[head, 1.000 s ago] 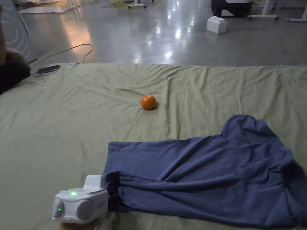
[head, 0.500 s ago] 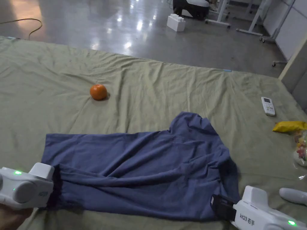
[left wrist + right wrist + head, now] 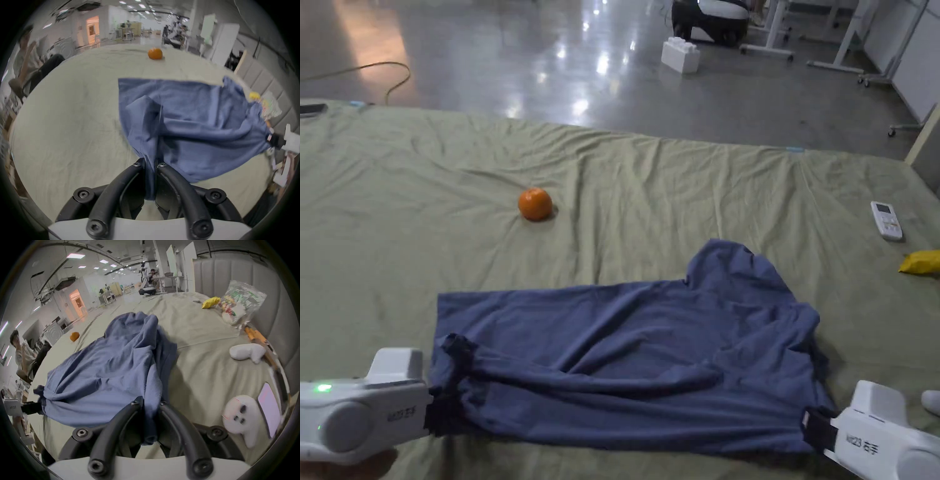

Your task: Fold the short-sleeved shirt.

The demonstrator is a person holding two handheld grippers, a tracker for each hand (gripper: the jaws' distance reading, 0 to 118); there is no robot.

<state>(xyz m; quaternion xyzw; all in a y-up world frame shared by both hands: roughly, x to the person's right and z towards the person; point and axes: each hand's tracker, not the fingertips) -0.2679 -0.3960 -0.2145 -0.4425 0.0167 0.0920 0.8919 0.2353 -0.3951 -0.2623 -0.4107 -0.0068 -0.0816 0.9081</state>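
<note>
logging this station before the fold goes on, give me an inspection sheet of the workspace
surface: wrinkled green sheet over a wide bed.
job's things: blue shirt lying rumpled, near edge bunched and stretched between the two grippers.
clutter: orange beyond the shirt; remote and yellow packet at the right; white plush toy, snack bag and phone.
grippers: left gripper jaws closed on the shirt's corner; right gripper jaws closed on the opposite corner.
cables: yellow cord on the floor.
surroundings: glossy floor, white block, a seated person.
</note>
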